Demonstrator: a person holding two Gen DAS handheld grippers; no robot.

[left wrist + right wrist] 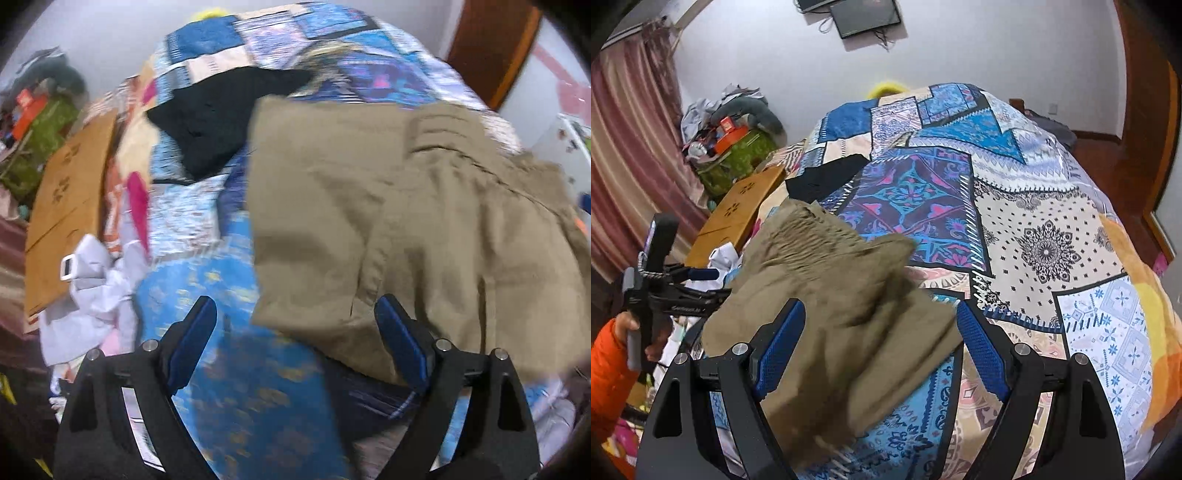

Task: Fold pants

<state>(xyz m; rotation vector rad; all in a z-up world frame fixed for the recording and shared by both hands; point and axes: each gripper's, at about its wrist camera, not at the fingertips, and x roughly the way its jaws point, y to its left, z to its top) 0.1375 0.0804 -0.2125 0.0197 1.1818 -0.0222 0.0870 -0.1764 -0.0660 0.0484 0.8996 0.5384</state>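
Observation:
The khaki pants lie folded in a bundle on the patterned quilt, filling the right half of the left wrist view. My left gripper is open just above the near left corner of the pants, holding nothing. In the right wrist view the pants lie under and ahead of my right gripper, which is open with the cloth between its spread jaws, not pinched. The left gripper shows at the left edge of that view, held by a hand in an orange sleeve.
A black garment lies on the quilt beyond the pants; it also shows in the right wrist view. A wooden lap table, white clothes and a green basket of clutter sit left of the bed. A pink curtain hangs there.

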